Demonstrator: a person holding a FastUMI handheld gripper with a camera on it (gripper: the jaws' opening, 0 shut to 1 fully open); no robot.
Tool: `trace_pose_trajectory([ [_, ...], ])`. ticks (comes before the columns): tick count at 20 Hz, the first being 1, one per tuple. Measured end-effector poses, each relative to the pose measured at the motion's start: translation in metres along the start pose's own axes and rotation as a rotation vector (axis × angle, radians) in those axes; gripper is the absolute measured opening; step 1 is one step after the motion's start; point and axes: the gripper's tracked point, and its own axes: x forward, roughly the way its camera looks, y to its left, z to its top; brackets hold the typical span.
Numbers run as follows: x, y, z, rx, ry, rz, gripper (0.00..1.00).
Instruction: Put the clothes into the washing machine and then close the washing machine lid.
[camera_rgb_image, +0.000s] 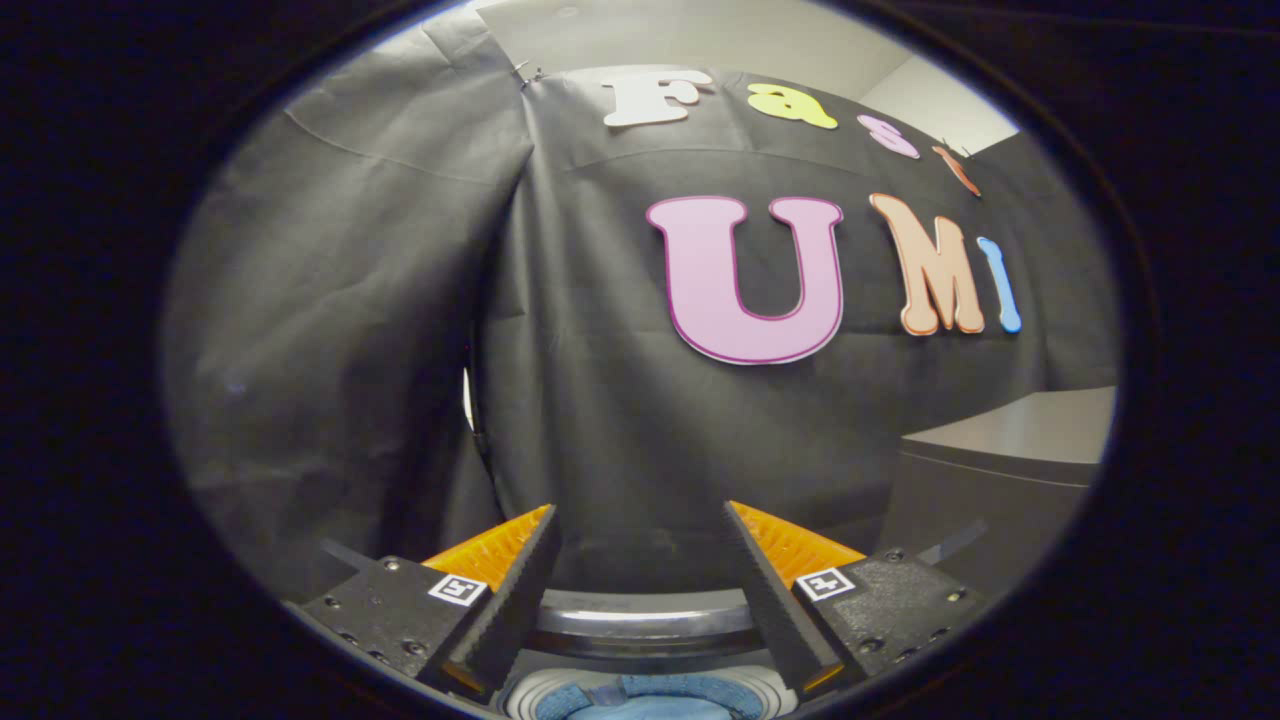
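My gripper (640, 520) stands open, its two fingers wide apart with nothing between them, pointing at the black cloth wall. Below and between the finger bases I see the round rim of the washing machine's opening (640, 610). Blue clothes (650, 702) lie inside a pale ring at the very bottom, under the gripper. The machine's lid is hidden from me.
A grey box-like cabinet (1010, 450) stands to the right, beyond the right finger. The black cloth wall hangs close ahead, with a seam and a narrow gap (470, 400) left of the fingers.
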Motion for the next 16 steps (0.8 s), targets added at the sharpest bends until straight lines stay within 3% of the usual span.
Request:
trace_pose_trajectory([
  [8, -0.059, -0.022, -0.063, 0.073, 0.125, -0.008, 0.97],
  [13, -0.097, -0.034, -0.078, 0.104, 0.166, -0.026, 0.97],
  [16, -0.121, -0.031, -0.077, 0.081, 0.193, 0.012, 0.97],
])
